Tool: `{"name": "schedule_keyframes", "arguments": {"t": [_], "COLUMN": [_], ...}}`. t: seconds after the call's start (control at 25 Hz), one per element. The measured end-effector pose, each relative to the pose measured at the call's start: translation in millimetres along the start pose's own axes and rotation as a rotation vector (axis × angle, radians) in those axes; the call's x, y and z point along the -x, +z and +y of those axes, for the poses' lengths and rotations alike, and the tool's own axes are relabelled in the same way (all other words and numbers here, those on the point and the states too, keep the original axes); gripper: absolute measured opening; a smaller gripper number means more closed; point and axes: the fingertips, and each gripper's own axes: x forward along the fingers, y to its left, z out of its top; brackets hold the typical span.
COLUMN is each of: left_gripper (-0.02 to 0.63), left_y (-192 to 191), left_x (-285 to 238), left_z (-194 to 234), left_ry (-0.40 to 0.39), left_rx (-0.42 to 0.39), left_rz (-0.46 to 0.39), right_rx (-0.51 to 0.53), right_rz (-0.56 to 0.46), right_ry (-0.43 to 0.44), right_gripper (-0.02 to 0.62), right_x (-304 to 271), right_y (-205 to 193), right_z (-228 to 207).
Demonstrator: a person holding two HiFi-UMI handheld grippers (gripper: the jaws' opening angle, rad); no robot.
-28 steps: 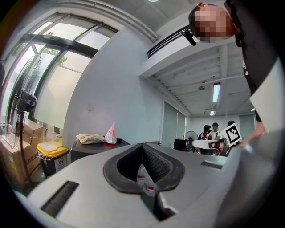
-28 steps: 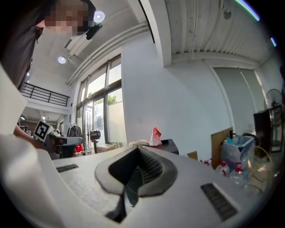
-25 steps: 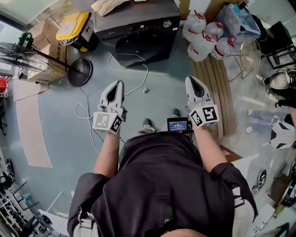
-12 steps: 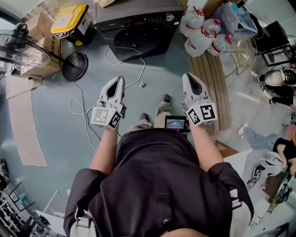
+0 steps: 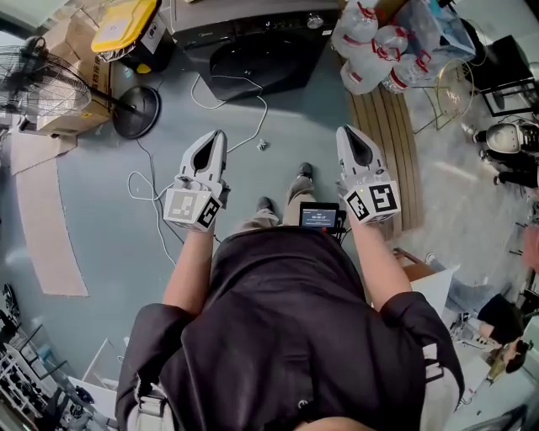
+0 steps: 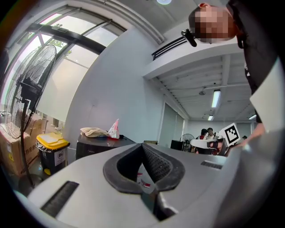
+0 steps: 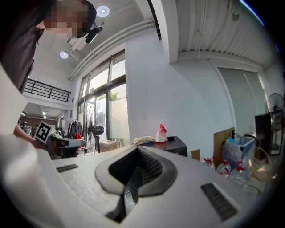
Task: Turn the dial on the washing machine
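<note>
The dark front-loading washing machine (image 5: pixel 253 50) stands at the far edge of the head view, round door facing the person. Its small silvery dial (image 5: pixel 315 22) sits at the right end of the control strip, well apart from both tools. The left gripper (image 5: pixel 216 136) and right gripper (image 5: pixel 349 133) have their jaws pressed together on nothing. A standing fan (image 5: pixel 46 84) and a yellow-lidded bin (image 5: pixel 126 21) flank the machine's left, a white cable (image 5: pixel 263 118) trails over bare blue-grey floor (image 5: pixel 109 210), and water bottles (image 5: pixel 370 50) and wooden boards (image 5: pixel 392 143) crowd its right.
</note>
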Motion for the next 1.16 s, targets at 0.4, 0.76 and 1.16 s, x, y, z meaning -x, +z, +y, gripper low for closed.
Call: {"name": "schedule_keyframes", "arguments": {"t": [0.4,0.76,1.16], "left_gripper": [-0.006,-0.006,-0.006], "left_y": [-2,2,8], "left_x": [0,2,9], "left_z": [4,6,15], "left_ry": [-0.02,-0.012,0.054], "left_rx": [-0.004,-0.01,-0.013], "left_rz": [0.016,0.006,0.004], "right_rx": [0.006,0.004,0.001], "right_rz": [0.016,0.003,-0.01], "right_ry": [-0.01,-0.016,-0.033], "right_gripper": [0.002,0.002,0.002], "right_x": [-6,-7,-5], "right_y": [-7,-5,-1], "right_z": [11,16,17]}}
